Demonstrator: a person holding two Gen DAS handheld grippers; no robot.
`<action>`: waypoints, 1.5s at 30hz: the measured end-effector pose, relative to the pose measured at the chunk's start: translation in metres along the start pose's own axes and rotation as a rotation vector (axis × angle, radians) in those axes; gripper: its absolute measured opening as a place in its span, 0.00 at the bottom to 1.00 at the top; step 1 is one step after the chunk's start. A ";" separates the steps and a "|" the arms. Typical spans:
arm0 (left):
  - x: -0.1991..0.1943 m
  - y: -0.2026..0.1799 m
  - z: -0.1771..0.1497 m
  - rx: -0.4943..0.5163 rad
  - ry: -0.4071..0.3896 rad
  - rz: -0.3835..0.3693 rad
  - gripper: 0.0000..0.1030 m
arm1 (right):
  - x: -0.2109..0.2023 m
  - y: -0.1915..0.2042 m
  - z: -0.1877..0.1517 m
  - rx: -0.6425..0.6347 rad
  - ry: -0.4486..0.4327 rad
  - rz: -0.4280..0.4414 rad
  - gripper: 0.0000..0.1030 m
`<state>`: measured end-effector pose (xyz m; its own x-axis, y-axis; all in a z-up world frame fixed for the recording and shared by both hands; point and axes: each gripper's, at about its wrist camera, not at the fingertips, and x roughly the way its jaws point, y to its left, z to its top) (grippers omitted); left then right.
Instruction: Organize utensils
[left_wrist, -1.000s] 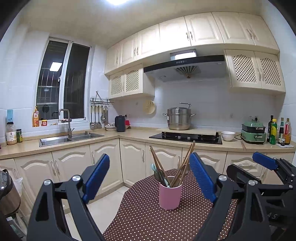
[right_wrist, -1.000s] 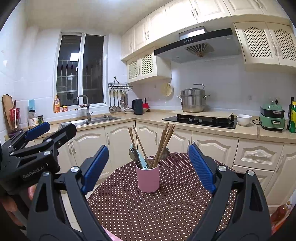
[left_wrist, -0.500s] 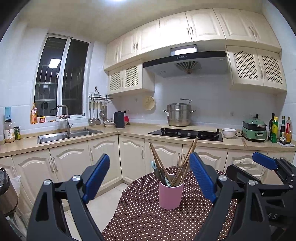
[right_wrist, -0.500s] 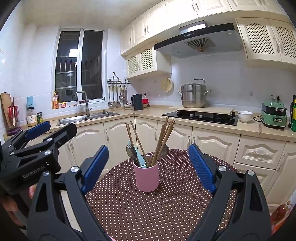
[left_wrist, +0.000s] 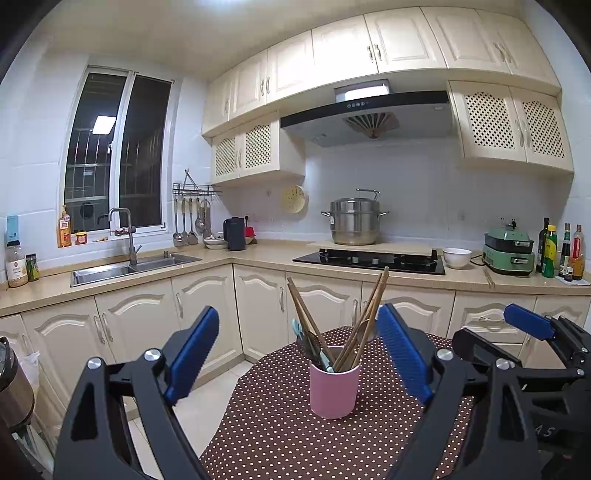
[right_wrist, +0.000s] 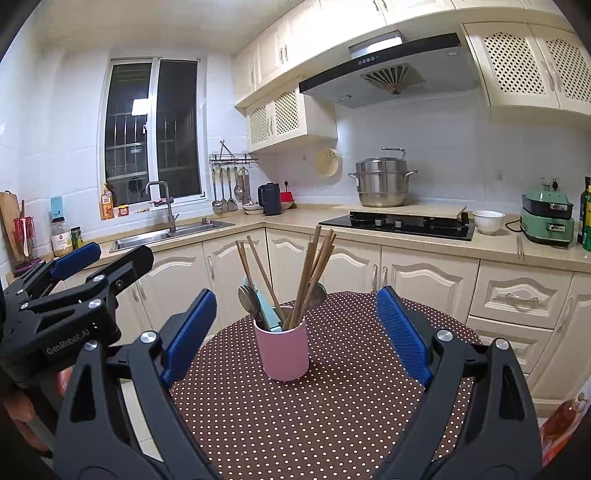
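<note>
A pink cup (left_wrist: 334, 387) (right_wrist: 282, 350) stands on a round table with a brown polka-dot cloth (left_wrist: 273, 443) (right_wrist: 332, 413). Several wooden chopsticks (left_wrist: 371, 310) (right_wrist: 314, 269), metal spoons (right_wrist: 246, 295) and a light blue utensil (right_wrist: 266, 310) stick up out of it. My left gripper (left_wrist: 299, 350) is open, short of the cup and empty. My right gripper (right_wrist: 295, 317) is open too, with the cup ahead between its blue pads and untouched. Each view shows the other gripper's fingers (left_wrist: 528, 326) (right_wrist: 74, 256) at its side.
Beyond the table runs an L-shaped counter with a sink (right_wrist: 173, 234), a hob (right_wrist: 399, 223) bearing a steel pot (right_wrist: 380, 182), a white bowl (right_wrist: 487, 221) and a green appliance (right_wrist: 548, 219). Ladles hang on a wall rack (right_wrist: 229, 184). A hand (right_wrist: 22, 406) shows low left.
Both grippers have edged nearer the table, so the pink cup looks slightly larger. The jaws stay as wide as before, and nothing was picked up.
</note>
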<state>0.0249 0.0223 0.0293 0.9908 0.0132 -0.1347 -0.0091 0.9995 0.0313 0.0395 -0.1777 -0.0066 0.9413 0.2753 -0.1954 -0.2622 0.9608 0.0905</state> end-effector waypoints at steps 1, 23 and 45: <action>0.001 -0.002 0.000 0.001 0.002 0.000 0.84 | 0.001 -0.001 0.000 0.002 0.001 -0.001 0.85; 0.018 -0.012 -0.005 0.012 0.037 0.010 0.84 | 0.016 -0.017 -0.006 0.015 0.026 -0.011 0.85; 0.027 -0.012 -0.010 0.015 0.052 0.014 0.84 | 0.026 -0.021 -0.013 0.024 0.044 -0.016 0.86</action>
<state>0.0500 0.0105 0.0154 0.9821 0.0292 -0.1859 -0.0204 0.9986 0.0488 0.0666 -0.1899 -0.0259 0.9348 0.2616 -0.2401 -0.2415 0.9641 0.1101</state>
